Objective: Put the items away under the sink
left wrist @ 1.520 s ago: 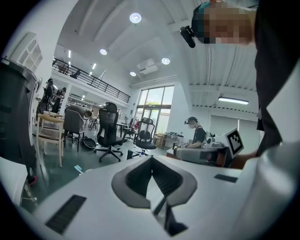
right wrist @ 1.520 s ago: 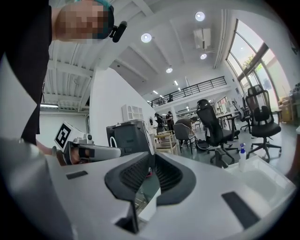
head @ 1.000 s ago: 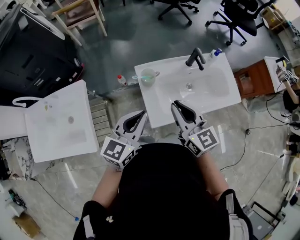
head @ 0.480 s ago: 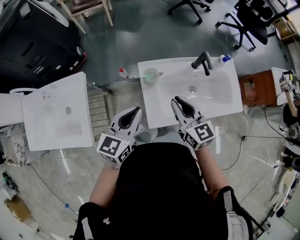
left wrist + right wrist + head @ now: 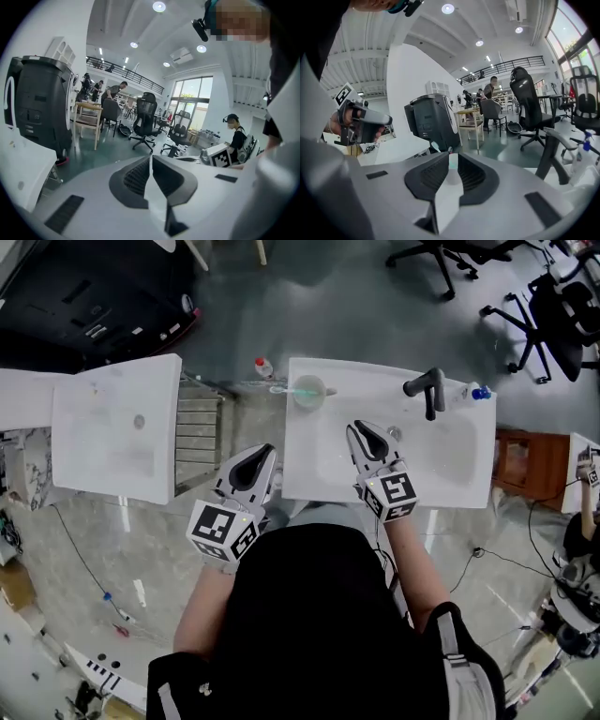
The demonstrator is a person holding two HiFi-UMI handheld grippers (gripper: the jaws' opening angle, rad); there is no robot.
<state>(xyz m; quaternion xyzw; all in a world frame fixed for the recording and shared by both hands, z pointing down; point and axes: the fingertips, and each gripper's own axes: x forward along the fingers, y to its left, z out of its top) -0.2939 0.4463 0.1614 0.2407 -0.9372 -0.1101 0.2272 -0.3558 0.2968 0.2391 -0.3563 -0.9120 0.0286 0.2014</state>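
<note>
Cup: a pale green cup (image 5: 307, 392) stands on the back left corner of the sink (image 5: 441, 474), with a toothbrush (image 5: 280, 390) sticking out of it past the sink's left edge.
Spray bottle: a clear bottle with a blue top (image 5: 469, 394) is at the sink's back rim, just right of the faucet (image 5: 429, 392).
Small bottle: a red-capped bottle (image 5: 263, 367) stands on the floor just beyond the sink's back left corner.
Faucet: it is black and stands at the middle of the sink's back rim, with its spout over the basin.
Right gripper (image 5: 355, 427): it is held over the basin, pointing toward the back of the sink. Its jaws (image 5: 452, 161) are a narrow slit apart and hold nothing.
Left gripper (image 5: 265, 449): it is held off the sink's front left corner, above the floor. Its jaw tips (image 5: 150, 159) touch and hold nothing.
Tabletop: a second white tabletop (image 5: 117, 427) is left of the sink, apart from it.
Cabinet: a wooden cabinet (image 5: 511, 460) is just right of the sink.
Chairs: black office chairs (image 5: 553, 315) stand well beyond the sink's back right.
</note>
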